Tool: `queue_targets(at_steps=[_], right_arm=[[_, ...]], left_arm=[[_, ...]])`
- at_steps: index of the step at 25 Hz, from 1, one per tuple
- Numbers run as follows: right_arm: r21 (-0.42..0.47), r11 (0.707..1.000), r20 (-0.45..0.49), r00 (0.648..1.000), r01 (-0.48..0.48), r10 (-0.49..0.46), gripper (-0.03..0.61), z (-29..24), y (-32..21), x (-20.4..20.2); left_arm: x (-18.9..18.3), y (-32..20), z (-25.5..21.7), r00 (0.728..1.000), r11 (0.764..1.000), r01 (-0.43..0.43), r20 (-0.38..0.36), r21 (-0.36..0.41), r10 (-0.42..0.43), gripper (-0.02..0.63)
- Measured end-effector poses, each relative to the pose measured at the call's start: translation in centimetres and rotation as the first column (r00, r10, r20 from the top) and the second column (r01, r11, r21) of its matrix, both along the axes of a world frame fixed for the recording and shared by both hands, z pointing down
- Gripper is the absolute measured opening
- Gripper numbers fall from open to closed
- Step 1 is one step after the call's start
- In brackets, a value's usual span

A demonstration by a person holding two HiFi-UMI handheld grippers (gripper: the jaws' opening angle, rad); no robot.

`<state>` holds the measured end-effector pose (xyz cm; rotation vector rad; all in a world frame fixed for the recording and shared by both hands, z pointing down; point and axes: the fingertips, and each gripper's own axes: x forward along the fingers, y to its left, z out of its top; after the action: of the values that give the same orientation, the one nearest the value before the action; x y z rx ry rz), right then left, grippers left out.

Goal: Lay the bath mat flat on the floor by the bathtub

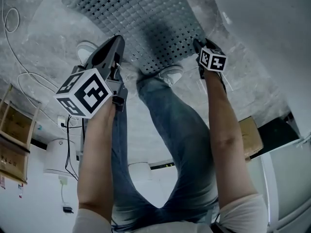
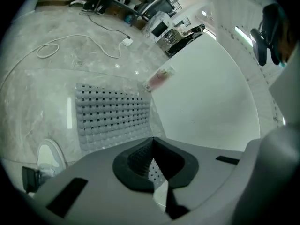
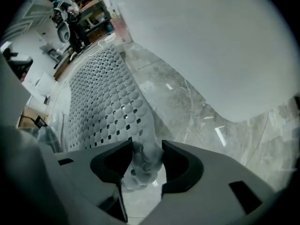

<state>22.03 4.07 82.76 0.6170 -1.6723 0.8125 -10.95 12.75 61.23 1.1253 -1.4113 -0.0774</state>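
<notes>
Grey, perforated rubber fills the top of the head view: the bath mat (image 1: 141, 18) stretches over the marble floor (image 1: 39, 33) beside the white bathtub (image 1: 272, 23). I see the left gripper (image 1: 118, 39) at the mat's near corner farther from the bathtub, and the right gripper (image 1: 197, 44) at the near corner closer to it.

In the left gripper view, the left gripper (image 2: 152, 143) is clenched, tips together, with a sliver of the mat (image 2: 112, 116) pinched behind them; the rest of the mat runs along the bathtub (image 2: 206, 97).

In the right gripper view, the right gripper (image 3: 145, 154) clamps a bunched corner of the mat (image 3: 98, 102), both pads pressing it. The bathtub (image 3: 211, 46) rises just beside that edge.
</notes>
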Motion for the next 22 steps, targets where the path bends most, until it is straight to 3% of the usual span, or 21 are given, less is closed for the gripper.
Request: queue_targets(at_steps=[2, 5, 8, 9, 11, 15, 19, 22], right_arm=[[0.02, 0.997, 0.0, 0.998, 0.07, -0.07, 0.192, -0.6, -0.1, -0.6], [0.043, 0.995, -0.009, 0.996, 0.088, -0.088, 0.175, -1.4, -0.3, -0.8], [0.071, 0.997, -0.02, 1.0, 0.02, -0.019, 0.164, -2.4, -1.4, -0.3], [0.085, 0.996, -0.021, 0.999, -0.026, 0.028, 0.115, -2.9, -2.1, 0.2], [0.105, 0.991, -0.019, 0.996, -0.082, 0.085, 0.119, -3.6, -3.4, 1.2], [0.16, 0.987, -0.024, 1.0, -0.013, 0.017, 0.098, -4.3, -5.3, 2.4], [0.218, 0.976, -0.053, 0.998, -0.029, 0.041, 0.098, -4.8, -7.5, 4.0], [0.223, 0.973, -0.118, 0.989, -0.064, 0.092, 0.098, -4.4, -8.3, 7.7]], left_arm=[[0.4, -0.4, 0.0, 1.0, 1.0, -0.01, -0.004, 0.007, 0.01, 0.015], [0.5, -0.1, 0.1, 0.999, 1.0, 0.011, -0.05, -0.008, -0.011, 0.015], [0.0, 0.2, -0.6, 0.999, 1.0, 0.011, -0.05, -0.006, -0.011, 0.014], [-0.1, 0.2, -1.0, 0.999, 1.0, 0.008, -0.054, 0.003, -0.008, 0.014], [0.1, -0.1, -1.6, 0.998, 1.0, 0.008, -0.063, 0.021, -0.006, 0.014], [1.1, -0.7, -1.7, 0.997, 0.999, 0.0, -0.071, 0.054, 0.004, 0.014], [0.6, -1.0, -1.6, 0.996, 0.997, 0.017, -0.086, 0.072, -0.011, 0.014], [1.1, -1.8, -1.1, 0.996, 0.998, -0.001, -0.088, 0.063, 0.007, 0.014]])
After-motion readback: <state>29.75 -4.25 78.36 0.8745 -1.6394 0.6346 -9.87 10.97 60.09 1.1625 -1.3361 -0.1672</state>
